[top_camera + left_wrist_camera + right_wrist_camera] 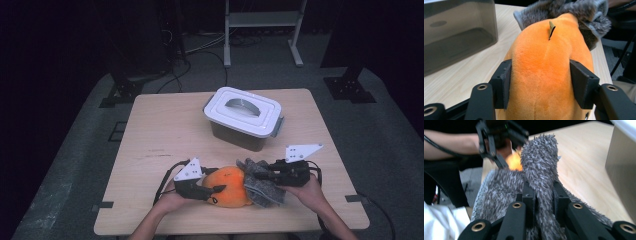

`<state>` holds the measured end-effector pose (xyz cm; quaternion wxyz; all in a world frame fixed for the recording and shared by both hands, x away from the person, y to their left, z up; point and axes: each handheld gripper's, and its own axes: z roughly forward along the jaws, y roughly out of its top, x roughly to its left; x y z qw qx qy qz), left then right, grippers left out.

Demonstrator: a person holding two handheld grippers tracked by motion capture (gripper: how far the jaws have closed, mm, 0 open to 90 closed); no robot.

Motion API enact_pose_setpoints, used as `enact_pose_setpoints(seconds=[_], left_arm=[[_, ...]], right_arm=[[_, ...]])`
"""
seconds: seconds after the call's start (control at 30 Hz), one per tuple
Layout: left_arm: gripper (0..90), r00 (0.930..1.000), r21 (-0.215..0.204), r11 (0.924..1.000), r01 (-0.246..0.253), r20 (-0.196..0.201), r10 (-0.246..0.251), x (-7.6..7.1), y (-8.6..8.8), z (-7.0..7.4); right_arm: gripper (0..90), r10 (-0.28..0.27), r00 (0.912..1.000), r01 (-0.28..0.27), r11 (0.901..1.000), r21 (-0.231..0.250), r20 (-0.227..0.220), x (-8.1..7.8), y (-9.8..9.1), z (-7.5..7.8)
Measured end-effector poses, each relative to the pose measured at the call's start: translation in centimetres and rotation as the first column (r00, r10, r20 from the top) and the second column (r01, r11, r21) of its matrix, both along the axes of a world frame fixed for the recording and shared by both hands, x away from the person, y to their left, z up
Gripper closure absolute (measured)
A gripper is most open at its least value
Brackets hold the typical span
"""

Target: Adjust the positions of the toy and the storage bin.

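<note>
We see the left tongs (pixel 216 190) clamp the orange plush (pixel 546 72), lying sideways along the bench (pixel 160 125); the right tongs (pixel 543 195) pinch the grey fur cloth (pixel 539 160) at its far end.

- Looks like a lab or recording studio, not a home.
- Dark surroundings, black walls or drapes; hard to tell which in the gloom.
- Lone light wooden table (pixel 165 125) lit from above, on grey carpet floor (pixel 70 165).
- Black stand bases (pixel 349 87) bolted or set on the floor at both far corners.
- Loose cables (pixel 200 55) run across the floor behind the table.
- White metal frame (pixel 262 25) at the back, like a rig or rack.
</note>
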<state>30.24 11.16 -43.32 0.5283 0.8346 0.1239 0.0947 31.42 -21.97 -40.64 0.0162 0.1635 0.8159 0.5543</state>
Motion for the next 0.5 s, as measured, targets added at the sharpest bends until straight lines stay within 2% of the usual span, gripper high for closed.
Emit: enact_pose_setpoints(seconds=[0.13,0.2,0.3,0.33,0.37,0.43,0.47,0.5], left_arm=[[43.6,0.9999,-0.004,1.0000,-0.002,0.017,0.002,0.1,-1.0,0.3],[43.5,0.9998,0.002,1.0000,0.004,0.022,-0.005,0.1,-1.4,0.4],[40.0,0.9997,0.012,0.9998,0.016,0.016,-0.017,0.0,-1.1,0.4],[36.1,0.9997,0.015,0.9996,0.025,0.002,-0.025,-0.1,-0.9,0.4],[36.1,0.9993,0.013,0.9993,0.035,-0.011,-0.035,-0.1,-0.7,0.4],[25.6,0.9983,0.004,0.9989,0.046,-0.037,-0.046,-0.1,-0.5,0.4],[14.0,0.9973,0.008,0.9996,0.026,-0.068,-0.026,0.1,-0.5,0.5],[7.5,0.9973,0.008,0.9996,0.026,-0.068,-0.026,0.1,-0.5,0.5]], right_arm=[[76.1,0.013,0.9996,-0.014,0.9994,0.031,0.026,0.2,0.7,1.1],[76.1,0.023,0.9991,-0.023,0.9994,0.024,0.037,0.3,1.4,1.4],[76.1,0.038,0.9991,-0.038,0.9989,-0.026,0.017,0.4,2.4,0.5],[76.2,0.048,0.9988,-0.048,0.9987,-0.015,0.004,0.3,2.4,0.1],[76.2,0.048,0.9988,-0.048,0.9987,-0.015,0.004,0.3,2.4,0.1],[76.3,0.057,0.9984,-0.057,0.9984,-0.008,-0.006,0.1,2.3,-0.3],[76.3,0.060,0.9982,-0.060,0.9981,-0.015,-0.006,-0.2,2.2,-0.4],[76.3,0.060,0.9982,-0.060,0.9981,-0.015,-0.006,-0.2,2.2,-0.4]])
